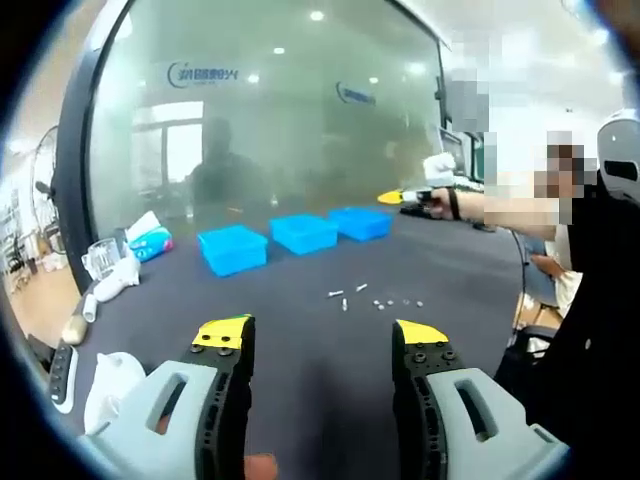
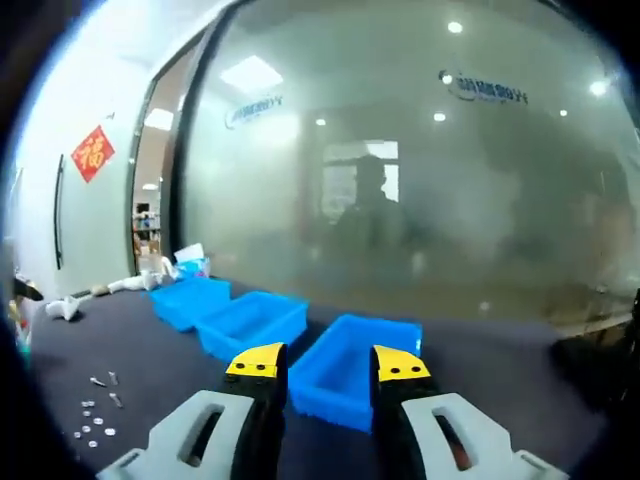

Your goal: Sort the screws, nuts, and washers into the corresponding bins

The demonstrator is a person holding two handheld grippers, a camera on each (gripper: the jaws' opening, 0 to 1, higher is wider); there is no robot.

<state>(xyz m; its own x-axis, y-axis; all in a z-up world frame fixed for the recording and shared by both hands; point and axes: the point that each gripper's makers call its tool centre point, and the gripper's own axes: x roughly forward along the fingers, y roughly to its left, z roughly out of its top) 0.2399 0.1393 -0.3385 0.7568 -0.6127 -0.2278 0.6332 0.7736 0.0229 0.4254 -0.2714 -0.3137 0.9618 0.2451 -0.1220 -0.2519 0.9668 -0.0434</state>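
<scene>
Both tongs are spread with nothing between their yellow-tipped jaws. At the bottom of the left gripper view, the left gripper (image 1: pixel 322 338) hangs above the dark grey table top (image 1: pixel 300 330), aimed toward a small scatter of pale metal screws, nuts and washers (image 1: pixel 372 297) lying loose at centre frame. Beyond them, three shallow blue plastic bins (image 1: pixel 296 235) stand side by side in a row across the middle of that view. In the right gripper view the right gripper (image 2: pixel 322 365) hovers just in front of the nearest blue bin (image 2: pixel 355 365), while the hardware (image 2: pixel 98 408) lies well apart at lower left.

By my judgement sorting has hardly begun: no piece is pinched, and whether the bins hold anything cannot be told. Next, one gripper must descend to the scatter and close finely on a single small piece.
</scene>
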